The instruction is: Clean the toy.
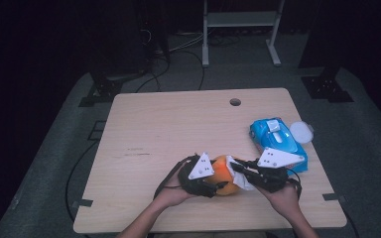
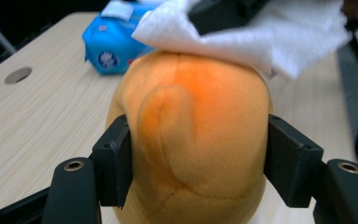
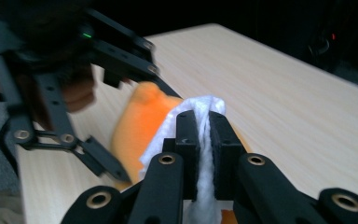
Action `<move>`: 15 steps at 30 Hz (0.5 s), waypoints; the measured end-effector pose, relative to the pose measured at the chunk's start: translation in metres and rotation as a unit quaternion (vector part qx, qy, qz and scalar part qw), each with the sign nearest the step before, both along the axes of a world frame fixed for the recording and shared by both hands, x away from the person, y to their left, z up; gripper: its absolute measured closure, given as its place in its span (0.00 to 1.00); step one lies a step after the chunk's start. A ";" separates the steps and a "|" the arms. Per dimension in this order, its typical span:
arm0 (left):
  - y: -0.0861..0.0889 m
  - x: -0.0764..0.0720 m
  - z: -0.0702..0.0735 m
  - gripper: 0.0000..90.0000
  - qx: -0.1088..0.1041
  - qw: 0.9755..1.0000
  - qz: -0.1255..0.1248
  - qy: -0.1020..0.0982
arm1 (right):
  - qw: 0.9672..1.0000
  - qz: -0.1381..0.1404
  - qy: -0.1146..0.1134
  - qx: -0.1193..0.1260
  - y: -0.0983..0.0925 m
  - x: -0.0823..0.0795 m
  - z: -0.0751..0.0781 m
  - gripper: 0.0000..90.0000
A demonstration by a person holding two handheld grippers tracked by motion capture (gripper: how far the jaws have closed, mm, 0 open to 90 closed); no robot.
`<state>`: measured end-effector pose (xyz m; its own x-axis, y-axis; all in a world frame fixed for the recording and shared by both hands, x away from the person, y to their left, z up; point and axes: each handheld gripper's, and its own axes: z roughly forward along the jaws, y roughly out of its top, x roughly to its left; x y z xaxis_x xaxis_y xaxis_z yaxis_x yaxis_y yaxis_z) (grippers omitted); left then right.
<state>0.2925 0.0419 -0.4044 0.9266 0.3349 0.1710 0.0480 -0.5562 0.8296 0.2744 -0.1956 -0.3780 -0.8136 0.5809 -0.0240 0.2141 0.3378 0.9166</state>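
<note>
The orange plush toy (image 1: 223, 174) sits near the front edge of the table (image 1: 178, 124), between the two grippers. The left gripper (image 2: 196, 163) is clamped on the toy, one jaw pressed into each of its sides. The right gripper (image 3: 204, 140) has its jaws together on a white wipe (image 3: 204, 105), which lies on top of the toy, touching it. A blue wipes pack (image 1: 277, 139) rests on the table just beyond the toy, near the right gripper.

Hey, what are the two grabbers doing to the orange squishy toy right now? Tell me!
Left gripper clamped on orange plush toy. Right gripper shut on white wipe, pressing it on the toy's top. Blue wipes pack sits aside, nothing blocking.
</note>
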 end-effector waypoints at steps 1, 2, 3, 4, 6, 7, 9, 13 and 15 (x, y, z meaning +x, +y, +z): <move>0.000 0.001 -0.003 0.37 0.003 1.000 -0.001 0.003 | 1.000 -0.009 0.004 -0.008 -0.001 0.003 -0.004 0.92; 0.002 0.003 -0.006 0.37 -0.011 1.000 -0.003 0.012 | 1.000 -0.016 0.005 -0.017 -0.003 0.005 -0.007 0.92; 0.002 0.003 -0.006 0.37 -0.014 1.000 -0.004 0.014 | 1.000 -0.023 0.013 -0.017 -0.007 0.009 -0.012 0.92; 0.001 0.003 -0.006 0.37 -0.013 1.000 -0.005 0.013 | 0.999 -0.023 0.026 -0.003 -0.012 0.012 -0.014 0.92; -0.001 0.004 -0.006 0.37 -0.016 1.000 -0.004 0.016 | 0.999 -0.029 0.028 -0.003 -0.014 0.012 -0.013 0.92; -0.001 0.005 -0.007 0.36 -0.019 1.000 -0.006 0.018 | 0.999 -0.031 0.024 -0.005 -0.012 0.011 -0.011 0.93; -0.002 0.005 -0.010 0.34 -0.024 0.999 -0.005 0.022 | 1.000 -0.022 0.020 -0.006 -0.005 0.007 -0.010 0.92; -0.003 0.004 -0.013 0.33 -0.026 0.999 -0.009 0.023 | 1.000 0.003 0.007 -0.006 0.007 0.001 -0.006 0.92; -0.004 0.003 -0.013 0.31 -0.029 0.999 -0.015 0.021 | 1.000 -0.007 -0.002 -0.020 0.006 0.001 -0.005 0.92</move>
